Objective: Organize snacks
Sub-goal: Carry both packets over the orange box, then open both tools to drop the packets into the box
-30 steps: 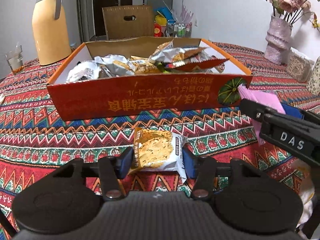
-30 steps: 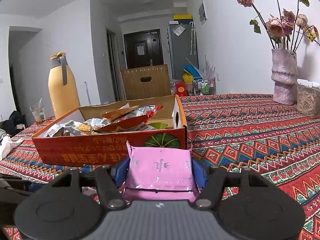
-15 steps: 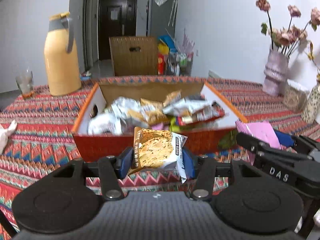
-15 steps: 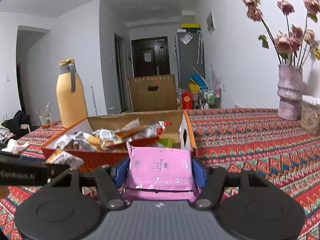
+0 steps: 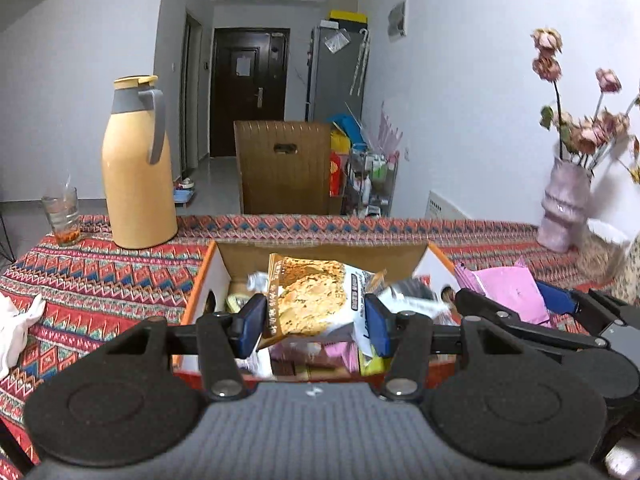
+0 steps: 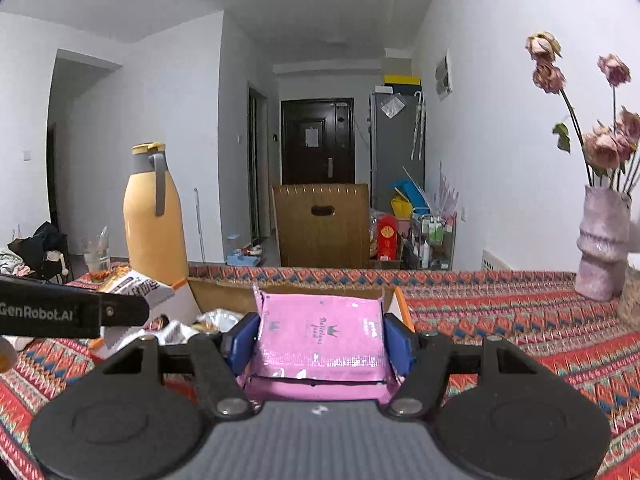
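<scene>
My left gripper [image 5: 315,322] is shut on a cookie packet [image 5: 310,294] and holds it over the open orange cardboard box [image 5: 200,284], which holds several snack packets. My right gripper [image 6: 320,338] is shut on a pink snack packet [image 6: 320,336], held above the box's right part [image 6: 218,296]. The pink packet also shows in the left wrist view [image 5: 508,292], to the right of my left gripper. The left gripper's arm and the cookie packet [image 6: 136,284] show at the left of the right wrist view.
A yellow thermos [image 5: 136,168] and a glass [image 5: 62,216] stand at the table's far left. A vase with dried roses [image 5: 564,208] stands at the far right. A white cloth [image 5: 16,320] lies at the left edge. The patterned tablecloth [image 6: 500,312] covers the table.
Both grippers have risen from the tabletop and moved forward over the box, each still holding its packet.
</scene>
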Demonstrator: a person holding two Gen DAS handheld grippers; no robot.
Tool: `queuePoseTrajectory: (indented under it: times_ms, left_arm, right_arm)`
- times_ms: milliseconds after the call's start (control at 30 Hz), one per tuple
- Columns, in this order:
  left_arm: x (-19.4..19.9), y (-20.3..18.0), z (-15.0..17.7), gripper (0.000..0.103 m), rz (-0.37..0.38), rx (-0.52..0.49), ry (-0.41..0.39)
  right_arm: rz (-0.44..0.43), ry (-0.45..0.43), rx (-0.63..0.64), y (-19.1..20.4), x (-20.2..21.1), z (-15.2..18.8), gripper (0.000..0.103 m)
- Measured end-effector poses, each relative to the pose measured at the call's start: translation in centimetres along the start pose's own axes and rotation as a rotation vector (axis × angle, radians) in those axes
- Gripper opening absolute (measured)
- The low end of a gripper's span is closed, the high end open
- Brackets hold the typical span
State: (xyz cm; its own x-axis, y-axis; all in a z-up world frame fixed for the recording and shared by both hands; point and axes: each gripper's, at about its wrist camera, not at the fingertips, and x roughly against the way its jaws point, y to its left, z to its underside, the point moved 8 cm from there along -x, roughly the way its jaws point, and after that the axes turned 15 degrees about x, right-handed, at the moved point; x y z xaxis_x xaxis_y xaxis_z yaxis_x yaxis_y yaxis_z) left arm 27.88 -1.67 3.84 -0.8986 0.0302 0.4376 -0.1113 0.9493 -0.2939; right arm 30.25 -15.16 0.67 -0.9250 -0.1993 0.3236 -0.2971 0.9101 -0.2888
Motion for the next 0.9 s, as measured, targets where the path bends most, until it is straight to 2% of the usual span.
queuePoseTrajectory:
  times_ms: [500,767,900]
  left_arm:
    - [-5.3,1.0,-4.9,0.053,-0.022,0.075,-0.047]
    - [-8.5,2.8,-3.4,0.053,-0.052,0.112,-0.046]
    - [-9.7,3.3,-2.8,0.053,-0.055,0.117,-0.01]
  right_arm:
    - [0.001,-0.012,0.038,0.1,-6.4,-3.9,0.065]
    - [0.016,-0.009,0.0,-0.6,-9.3,-2.9,0.065]
    - [-0.008,0.012,-0.003,-0.5,-10.4,-1.8,0.065]
